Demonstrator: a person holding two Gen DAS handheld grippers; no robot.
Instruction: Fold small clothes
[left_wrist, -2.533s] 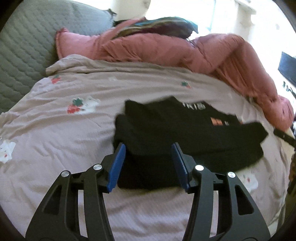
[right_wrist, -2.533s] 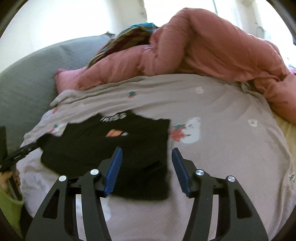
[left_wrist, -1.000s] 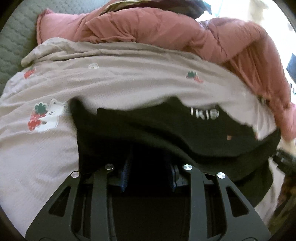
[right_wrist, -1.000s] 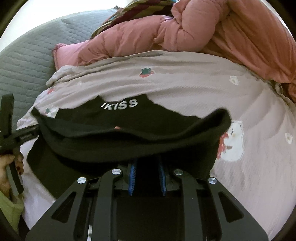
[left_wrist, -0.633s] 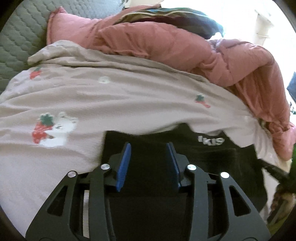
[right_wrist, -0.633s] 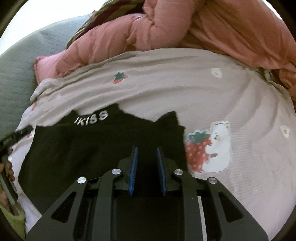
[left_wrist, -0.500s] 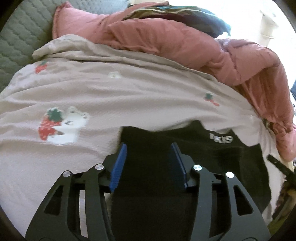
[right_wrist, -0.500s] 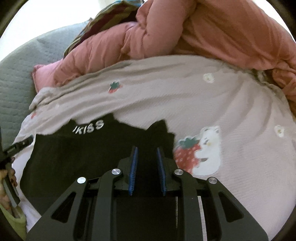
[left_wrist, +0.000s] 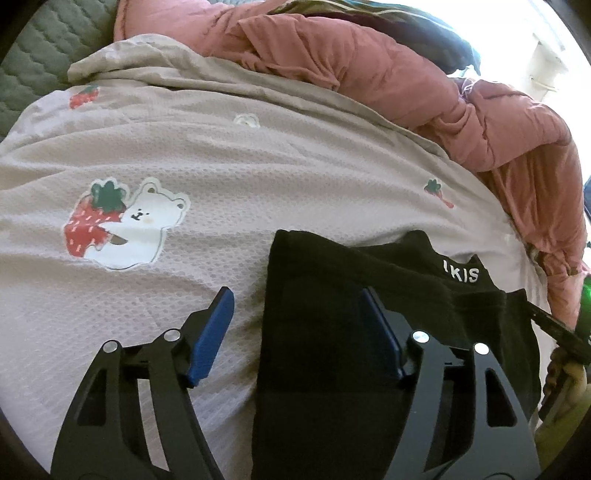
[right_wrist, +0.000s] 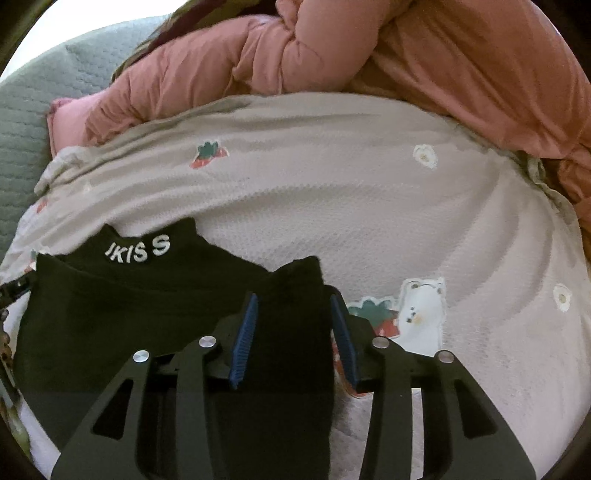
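The black garment (right_wrist: 122, 295) lies folded over on the bed's strawberry-print sheet (left_wrist: 295, 177), its white-lettered edge away from us and its long axis running side to side between our two hands; one fold looks done, and we judge a further fold and some tidying remain. Our left tongs (left_wrist: 299, 336) are opening over its left edge, our right tongs (right_wrist: 293, 334) opening around its right corner, neither pressing the cloth.
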